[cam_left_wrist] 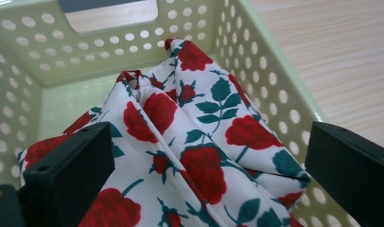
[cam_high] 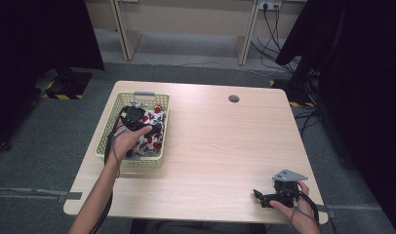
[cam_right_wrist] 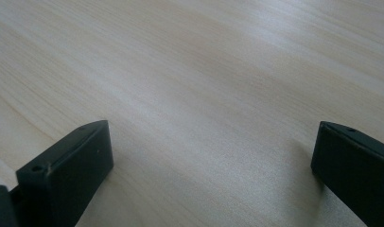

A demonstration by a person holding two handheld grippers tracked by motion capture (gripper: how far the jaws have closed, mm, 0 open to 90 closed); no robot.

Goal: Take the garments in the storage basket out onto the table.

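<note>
A pale green perforated basket stands at the table's left side. Inside it lies a bunched white cloth printed with red roses. My left gripper hovers just over the cloth inside the basket, its jaws spread wide on either side of the folds and holding nothing. My right gripper rests low near the table's front right corner, open, with bare wood between its jaws.
The light wooden table has a round cable hole near its far edge. The basket wall rises close on the right of the left gripper. Black curtains, cables and desk legs lie beyond the table.
</note>
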